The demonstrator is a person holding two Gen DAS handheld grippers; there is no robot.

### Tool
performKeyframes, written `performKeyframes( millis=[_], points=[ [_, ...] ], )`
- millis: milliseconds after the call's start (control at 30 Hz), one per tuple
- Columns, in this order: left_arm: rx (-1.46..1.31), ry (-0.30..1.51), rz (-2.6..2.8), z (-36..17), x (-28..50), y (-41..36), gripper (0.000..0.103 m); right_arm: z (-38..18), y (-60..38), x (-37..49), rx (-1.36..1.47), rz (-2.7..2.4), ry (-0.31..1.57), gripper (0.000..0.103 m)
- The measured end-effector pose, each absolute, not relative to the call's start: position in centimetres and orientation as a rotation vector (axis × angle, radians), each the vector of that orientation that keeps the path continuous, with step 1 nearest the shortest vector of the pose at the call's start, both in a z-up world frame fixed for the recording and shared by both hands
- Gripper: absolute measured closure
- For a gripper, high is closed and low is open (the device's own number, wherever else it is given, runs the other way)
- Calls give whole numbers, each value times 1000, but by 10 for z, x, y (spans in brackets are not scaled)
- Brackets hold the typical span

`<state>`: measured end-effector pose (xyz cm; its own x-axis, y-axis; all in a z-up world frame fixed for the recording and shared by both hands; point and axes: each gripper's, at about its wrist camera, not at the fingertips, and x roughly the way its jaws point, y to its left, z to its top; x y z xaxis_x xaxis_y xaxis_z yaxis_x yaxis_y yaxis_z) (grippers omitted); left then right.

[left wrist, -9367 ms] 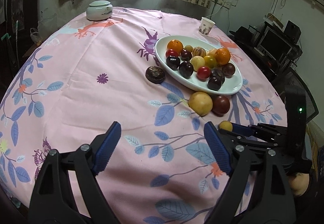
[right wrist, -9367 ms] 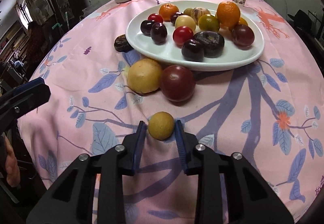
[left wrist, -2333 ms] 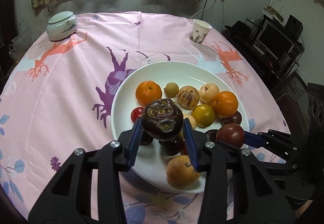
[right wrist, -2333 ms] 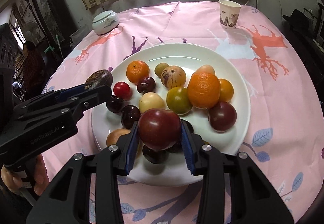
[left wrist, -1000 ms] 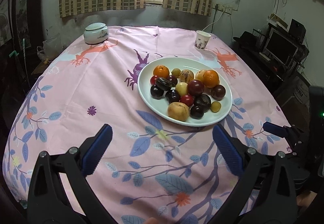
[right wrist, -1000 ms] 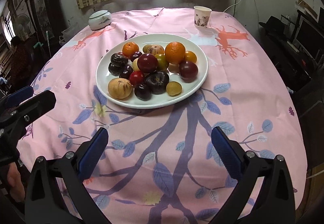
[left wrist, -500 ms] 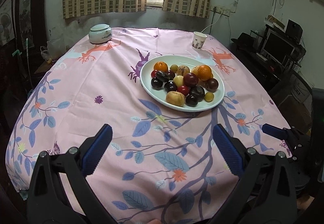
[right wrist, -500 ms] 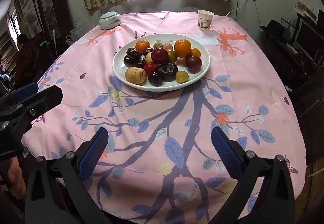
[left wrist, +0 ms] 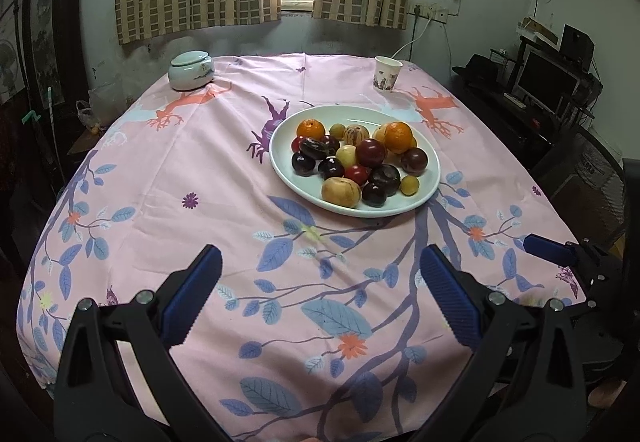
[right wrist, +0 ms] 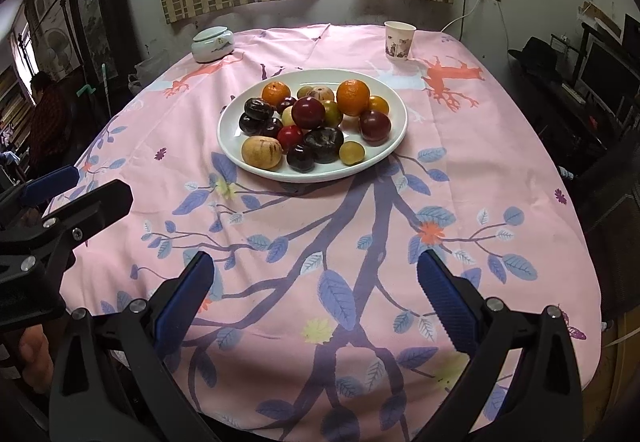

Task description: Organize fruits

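Fruits (right wrist: 312,126) sit heaped together on a white plate (right wrist: 394,140) near the middle of the counter (right wrist: 360,234), which is covered by a pink cloth printed with blue leaves and branches. The pile includes two oranges at the far side, several dark plums, a small red one, a tan round fruit at the near left and a small yellow one at the near right; none lies off the plate. Both grippers hover low over the near edge of the counter, well apart from the plate. The left gripper (left wrist: 320,298) has its jaws spread wide with nothing between them, and the right gripper (right wrist: 316,294) likewise has its jaws released and bare. In the right wrist view the left gripper shows at the left edge, with part of a hand (right wrist: 34,358) below it. At the far end of the counter stand a pale lidded jar (right wrist: 212,43) on the left and a paper cup (right wrist: 399,39) on the right, both clear of the plate.
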<state>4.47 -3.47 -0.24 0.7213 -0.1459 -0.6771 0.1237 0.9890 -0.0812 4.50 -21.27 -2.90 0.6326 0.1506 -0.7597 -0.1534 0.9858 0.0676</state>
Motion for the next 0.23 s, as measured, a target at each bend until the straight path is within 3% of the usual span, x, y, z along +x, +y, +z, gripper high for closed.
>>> performKeyframes(
  millis=[233],
  points=[
    [-77, 808, -151, -12, 54, -28, 2, -32, -212, 46, 2, 178, 878, 1]
  ],
)
